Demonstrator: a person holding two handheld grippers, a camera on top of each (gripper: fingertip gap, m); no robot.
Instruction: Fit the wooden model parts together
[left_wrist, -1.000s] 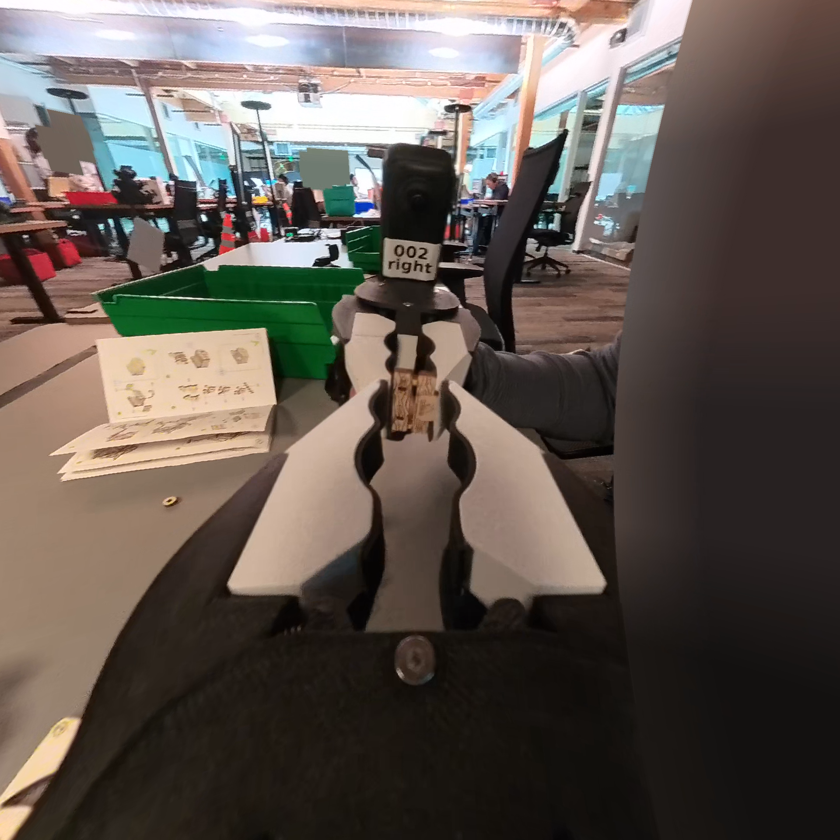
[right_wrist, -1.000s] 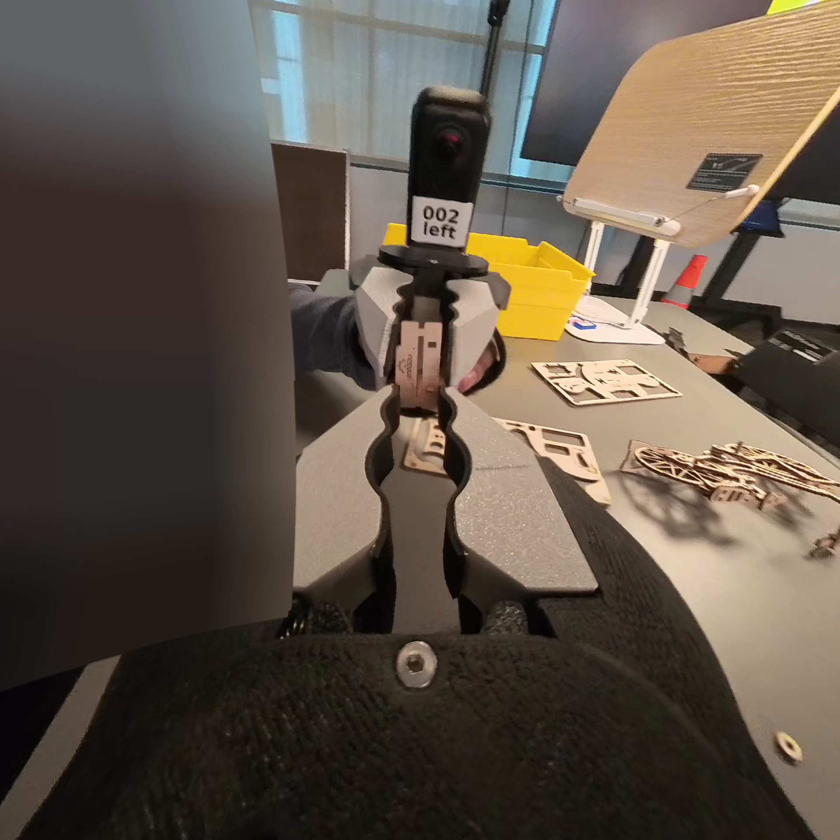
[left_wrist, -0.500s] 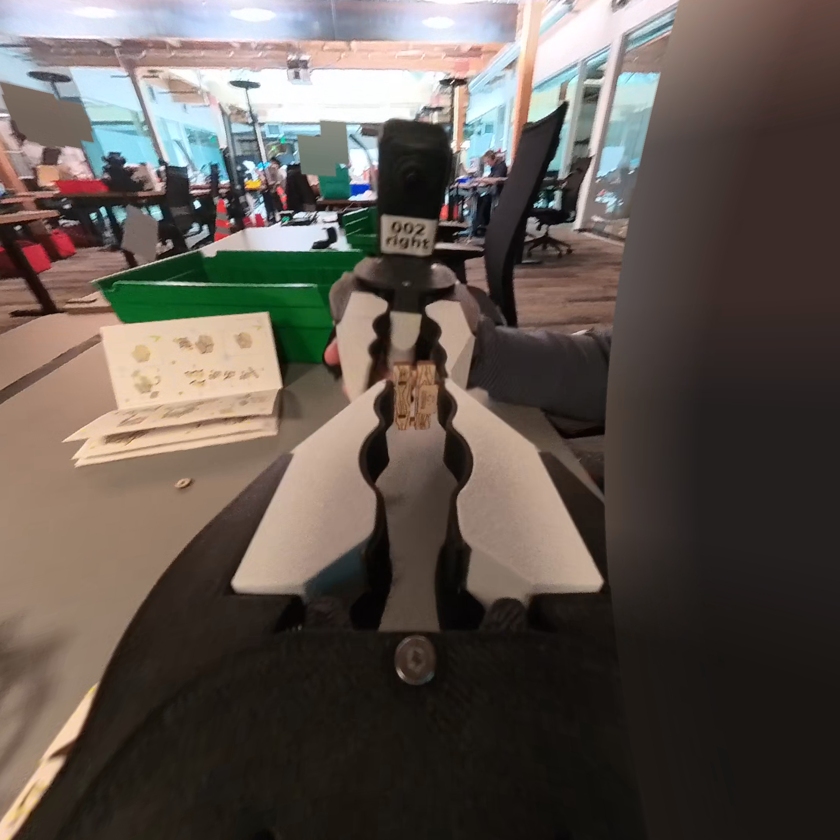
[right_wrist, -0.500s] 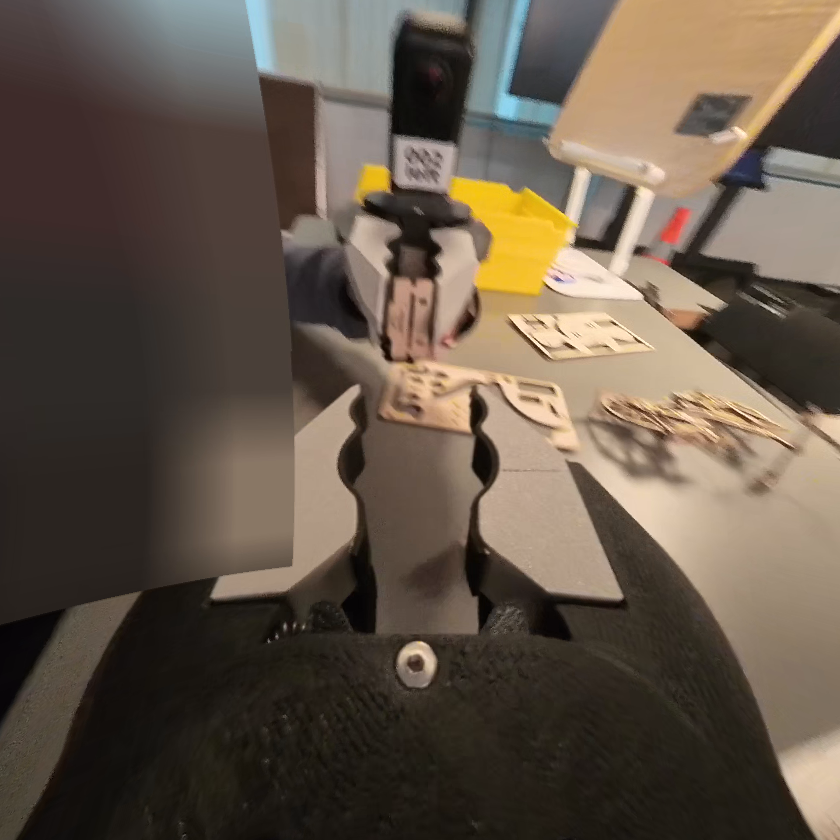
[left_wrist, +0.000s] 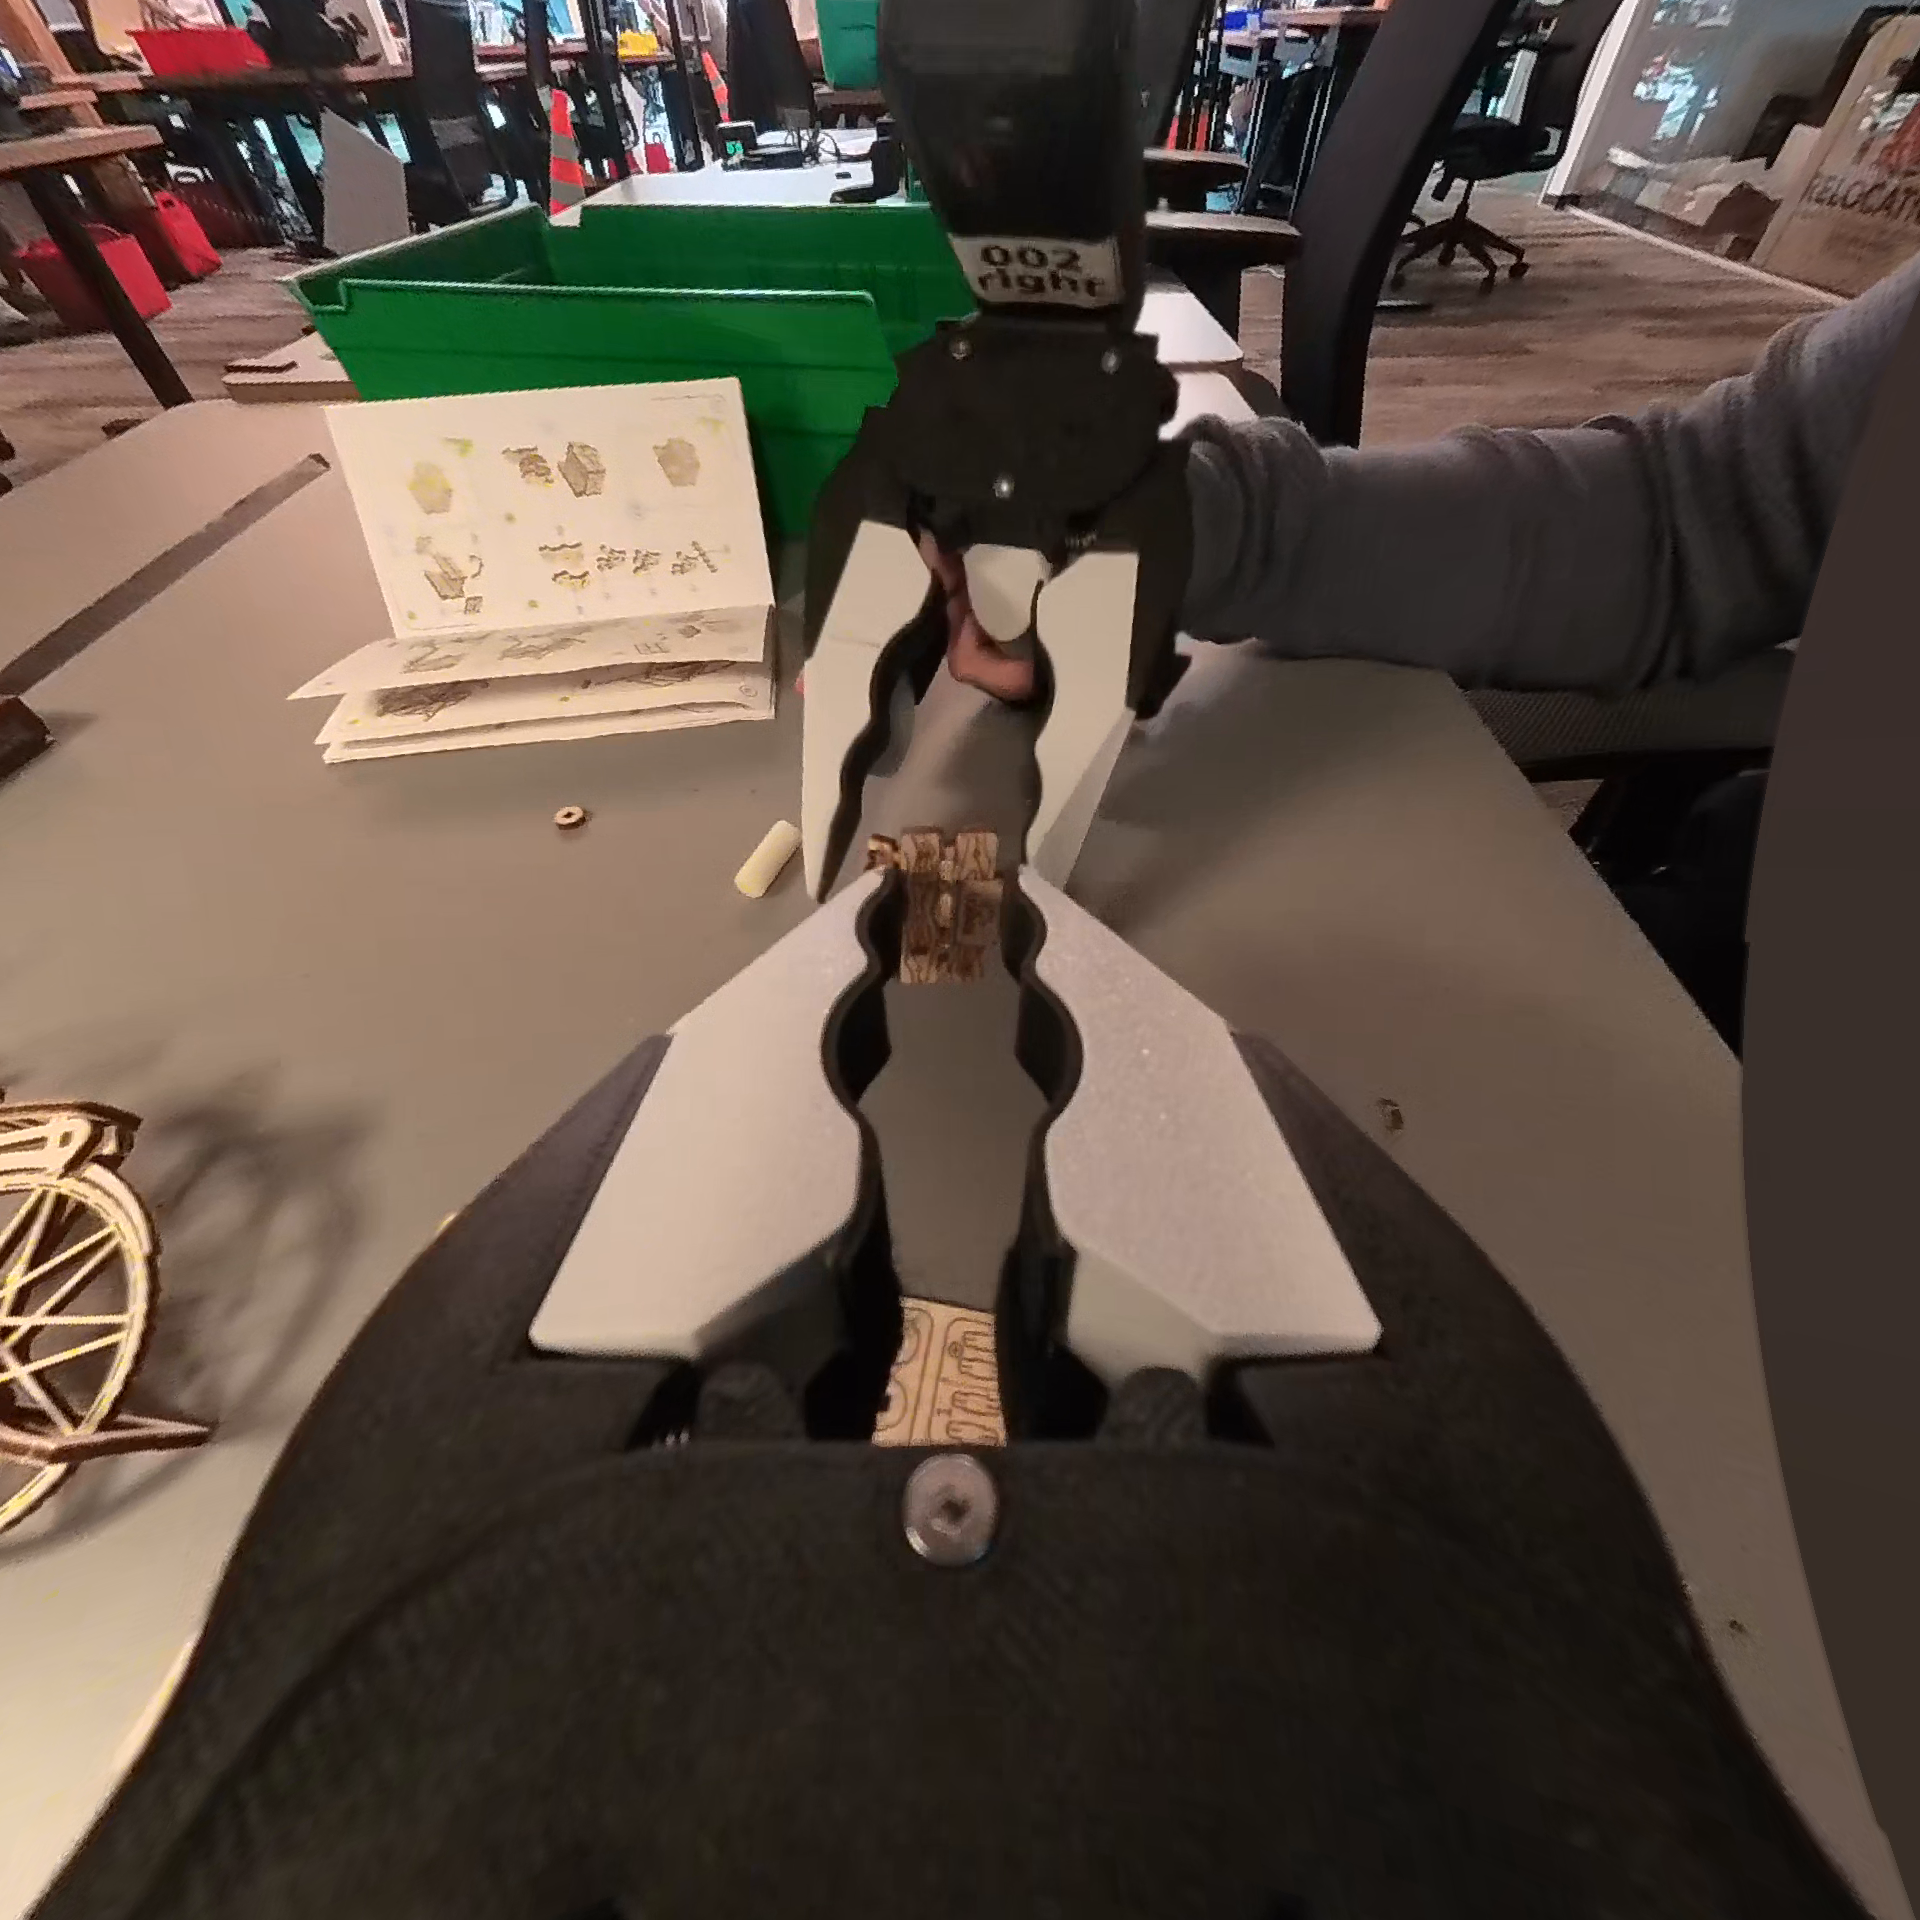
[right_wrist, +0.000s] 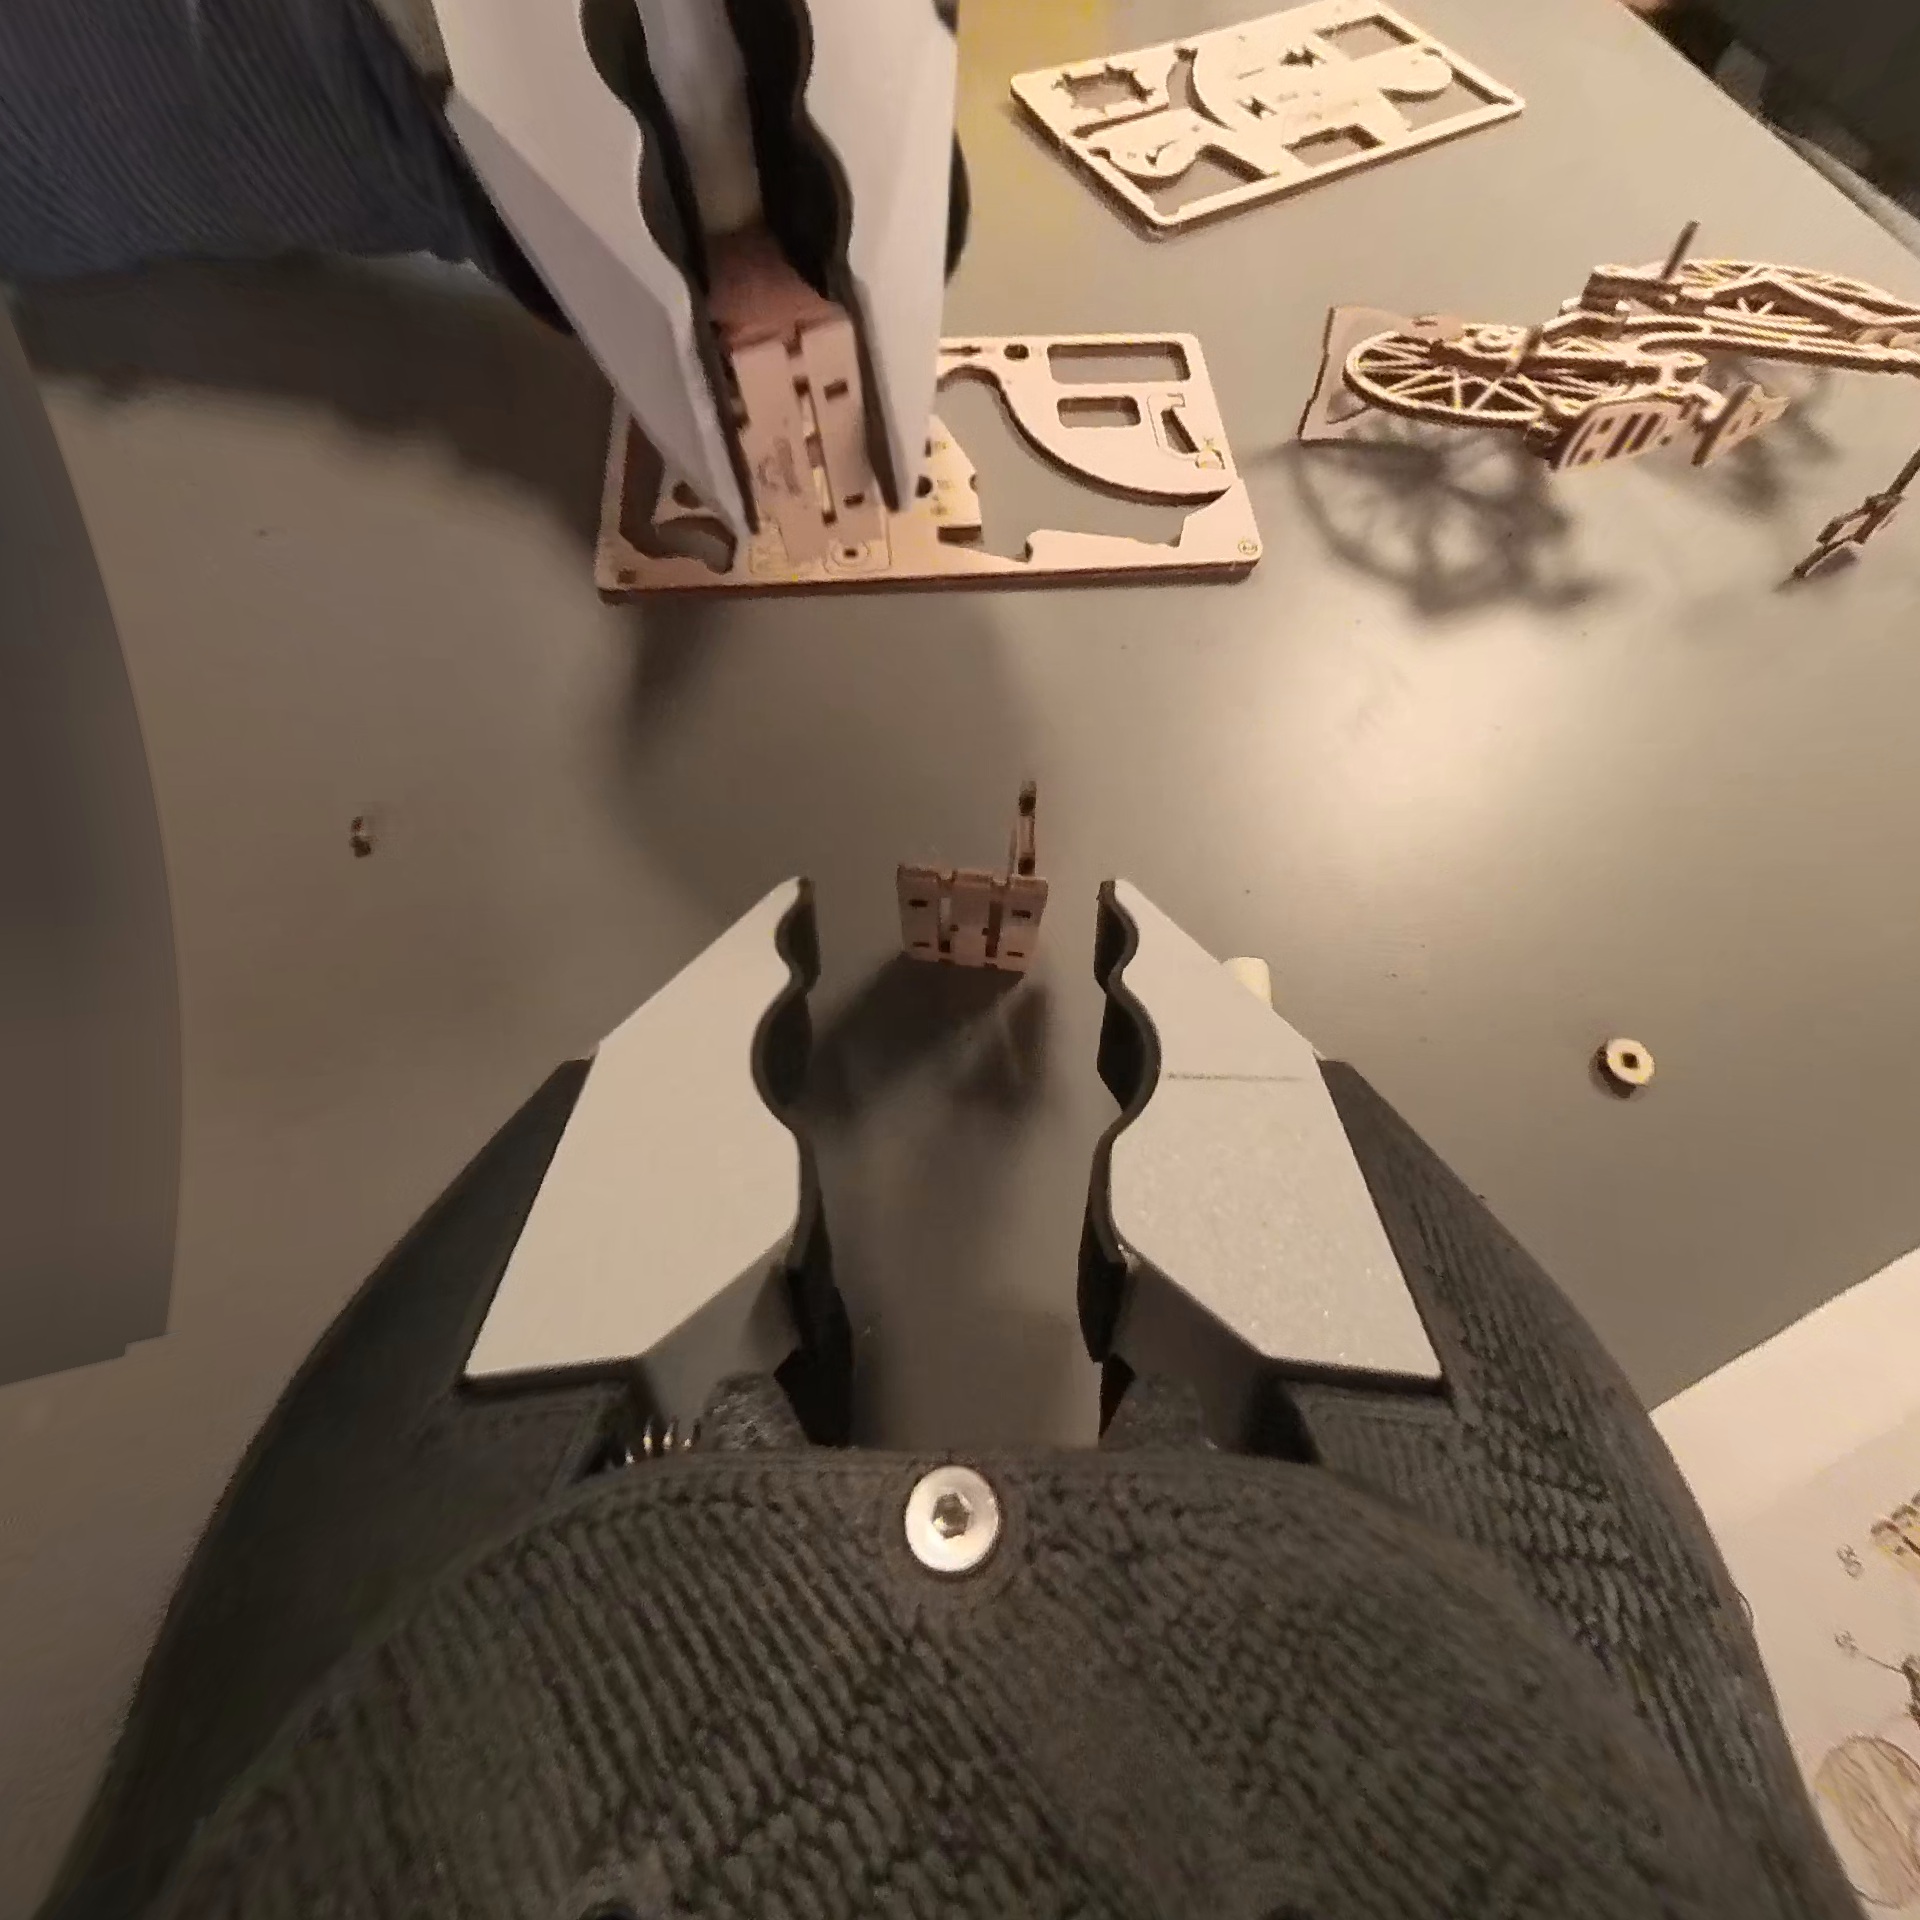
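In the right wrist view, our right gripper (right_wrist: 951, 894) has its jaws wide and grips nothing. A small part (right_wrist: 971, 925) stands between its tips, apparently on the table (right_wrist: 1351, 779), touching neither finger. A washer (right_wrist: 1623, 1062) lies off to the right. Farther on, our left gripper (right_wrist: 821, 499) points down with its jaws narrow, clamped on a flat part (right_wrist: 795, 436). It is over the near end of a cut-out sheet (right_wrist: 1091, 540); we cannot tell if they touch. Right of the sheet is a wheeled model (right_wrist: 1558, 364), and beyond it a second sheet (right_wrist: 1268, 104).

In the left wrist view, we see the sheet (left_wrist: 940, 1387) through the gap at the finger roots. The left gripper (left_wrist: 945, 899) holds the flat part (left_wrist: 945, 940) edge-on at its tips. Just past them is the small part (left_wrist: 940, 854), between the spread fingers of the right gripper (left_wrist: 930, 868). A white peg (left_wrist: 767, 873) and the washer (left_wrist: 568, 818) lie to the left, and the model's wheel (left_wrist: 62, 1299) is at the left edge. Behind these a booklet (left_wrist: 551, 520) leans on a green bin (left_wrist: 623, 312), and a grey sleeve (left_wrist: 1455, 540) reaches in from the right.
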